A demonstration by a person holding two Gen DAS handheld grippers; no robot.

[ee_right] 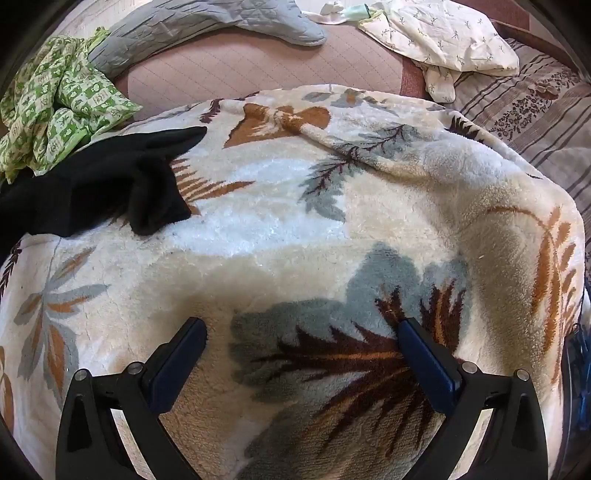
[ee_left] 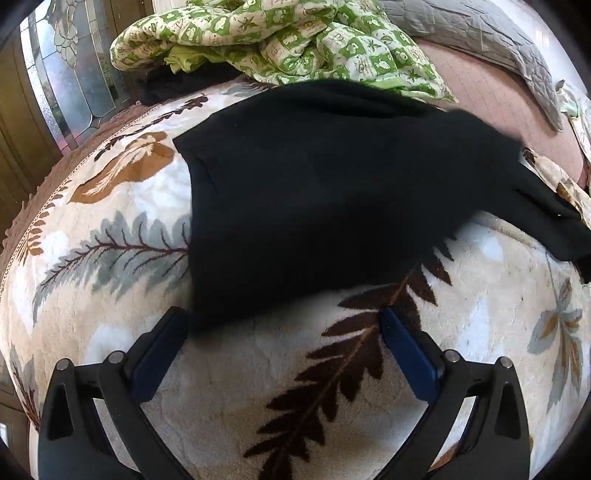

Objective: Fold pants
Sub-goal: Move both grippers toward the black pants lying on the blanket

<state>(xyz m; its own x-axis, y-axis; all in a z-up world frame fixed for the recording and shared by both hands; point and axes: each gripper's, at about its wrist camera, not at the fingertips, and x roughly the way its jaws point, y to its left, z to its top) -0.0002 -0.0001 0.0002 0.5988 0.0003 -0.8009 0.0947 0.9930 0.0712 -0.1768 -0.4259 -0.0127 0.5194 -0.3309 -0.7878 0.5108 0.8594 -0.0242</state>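
Leaf-print blanket w/ black pants on it; L tongs & R tongs wide, empty.

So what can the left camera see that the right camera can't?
Only the left wrist view shows the patterned glass door and the wide main part of the black pants. Only the right wrist view shows the white sprigged cloth and the striped bedding. Both show the leaf blanket, green quilt, grey quilt, and an open, empty tool.
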